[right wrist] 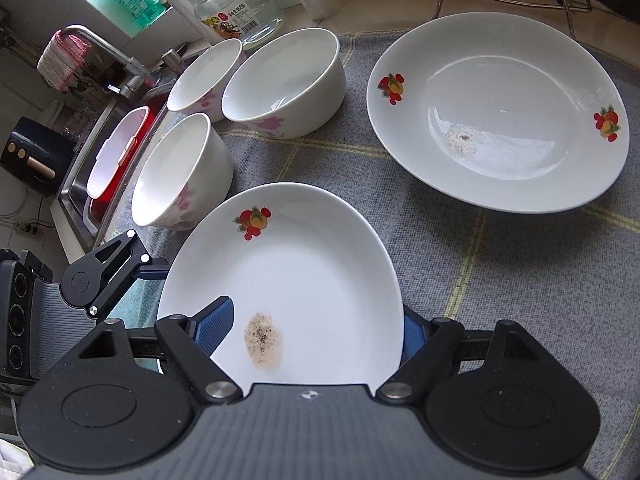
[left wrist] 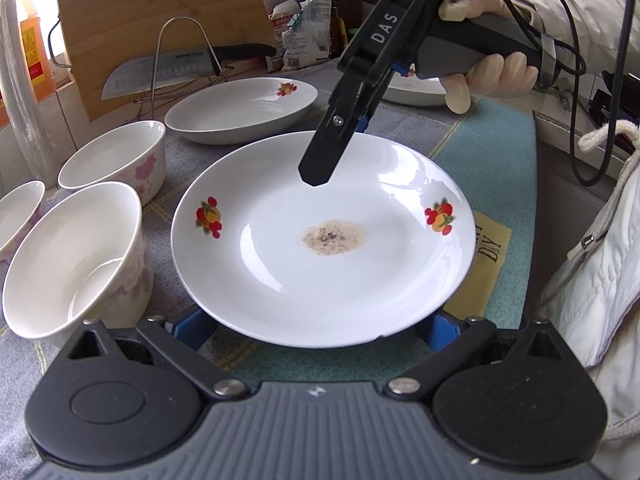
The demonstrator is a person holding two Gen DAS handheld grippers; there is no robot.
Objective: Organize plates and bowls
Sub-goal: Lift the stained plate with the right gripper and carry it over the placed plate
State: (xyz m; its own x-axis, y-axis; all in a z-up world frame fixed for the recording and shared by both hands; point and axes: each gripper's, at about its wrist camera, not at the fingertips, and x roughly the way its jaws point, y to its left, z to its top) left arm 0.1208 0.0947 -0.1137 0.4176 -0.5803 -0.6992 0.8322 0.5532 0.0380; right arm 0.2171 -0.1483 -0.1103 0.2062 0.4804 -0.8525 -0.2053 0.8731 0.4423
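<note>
Right gripper [right wrist: 312, 330] clamped across near plate [right wrist: 304, 276], one finger over the rim, one under. Left gripper [left wrist: 316, 330] spread apart beneath the plate's other edge; contact not discernible. Second plate [right wrist: 500, 120] lying well apart on grey cloth [right wrist: 500, 260]. Three bowls [right wrist: 284, 80] clustered near the sink edge [right wrist: 76, 184]. "DAS" printed on right gripper's arm; "DIY" on paper tag [left wrist: 490, 246].
</note>
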